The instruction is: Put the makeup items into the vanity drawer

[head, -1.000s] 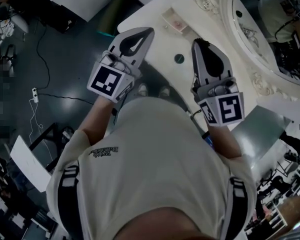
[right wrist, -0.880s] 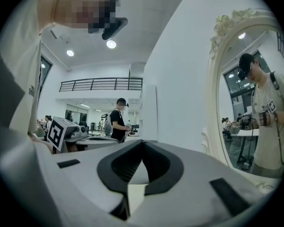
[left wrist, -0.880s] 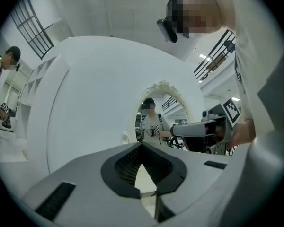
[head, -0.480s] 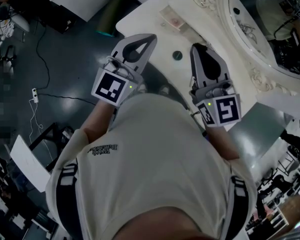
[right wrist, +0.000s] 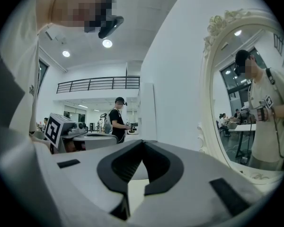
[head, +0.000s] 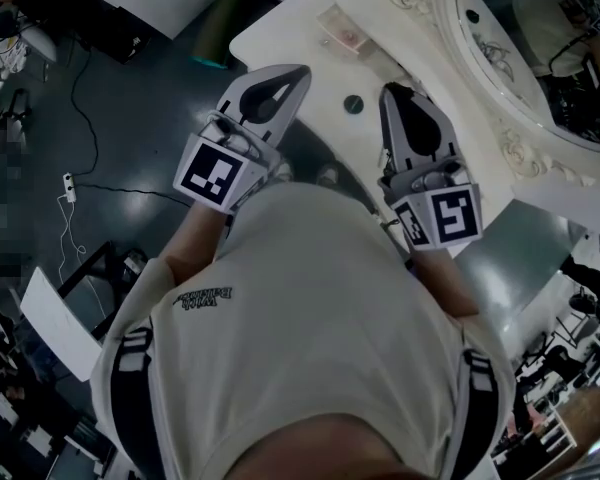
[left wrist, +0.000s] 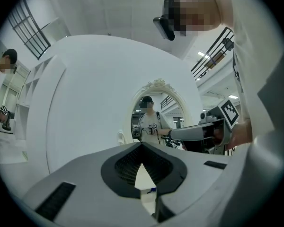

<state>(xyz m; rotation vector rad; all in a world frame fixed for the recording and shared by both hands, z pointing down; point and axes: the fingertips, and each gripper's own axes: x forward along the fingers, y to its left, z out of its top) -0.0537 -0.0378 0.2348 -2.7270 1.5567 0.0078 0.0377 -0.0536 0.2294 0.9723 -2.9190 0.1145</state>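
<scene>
In the head view the white vanity top (head: 305, 23) lies ahead of me under an oval mirror in a carved white frame (head: 510, 148). A small dark round item (head: 353, 104) sits on the top between my two gripper tips. Farther back is a flat clear case with pink inside (head: 342, 36). My left gripper (head: 302, 69) is over the table's near left edge, shut, with nothing in it (left wrist: 142, 145). My right gripper (head: 391, 89) hovers over the top just right of the round item, also shut and holding nothing (right wrist: 143, 142). No drawer shows; my body hides the vanity's front.
Left of the vanity is dark floor with a cable and a power strip (head: 70, 188). A dark green cylinder (head: 220, 23) stands by the table's far left corner. A person (right wrist: 117, 119) stands in the background of the right gripper view.
The left gripper has shifted a little to the right along the table edge and the right gripper has edged slightly lower. Both jaws stay shut and nothing was picked up.
</scene>
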